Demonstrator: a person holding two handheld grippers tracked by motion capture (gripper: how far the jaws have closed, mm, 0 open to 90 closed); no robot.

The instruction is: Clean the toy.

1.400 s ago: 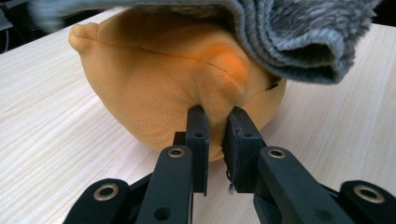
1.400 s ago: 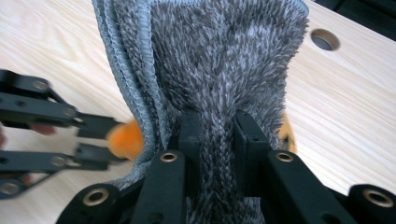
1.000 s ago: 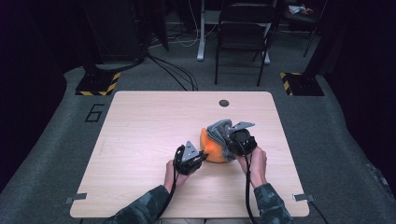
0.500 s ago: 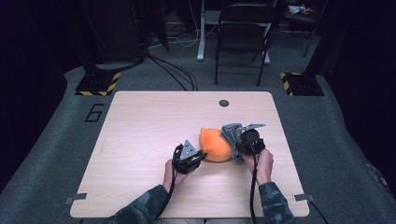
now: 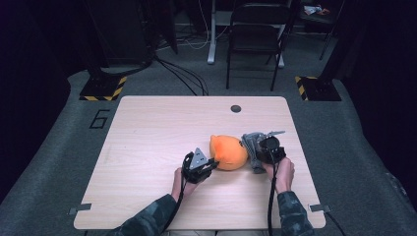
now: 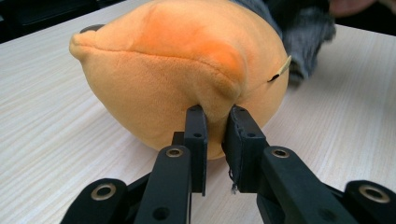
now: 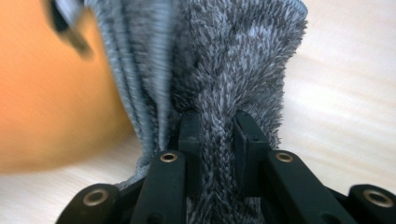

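The left gripper [image 6: 215,135] pinches a fold of the orange plush toy [image 6: 187,70] right in front of it on the table [image 5: 147,128], and past the toy the right gripper [image 7: 217,135] pinches the fuzzy grey cloth [image 7: 224,60], whose knit shows in the right gripper view.

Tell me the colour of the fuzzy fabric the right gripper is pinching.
Mottled grey. The fuzzy fabric shows best in the right gripper view, beside the orange plush.
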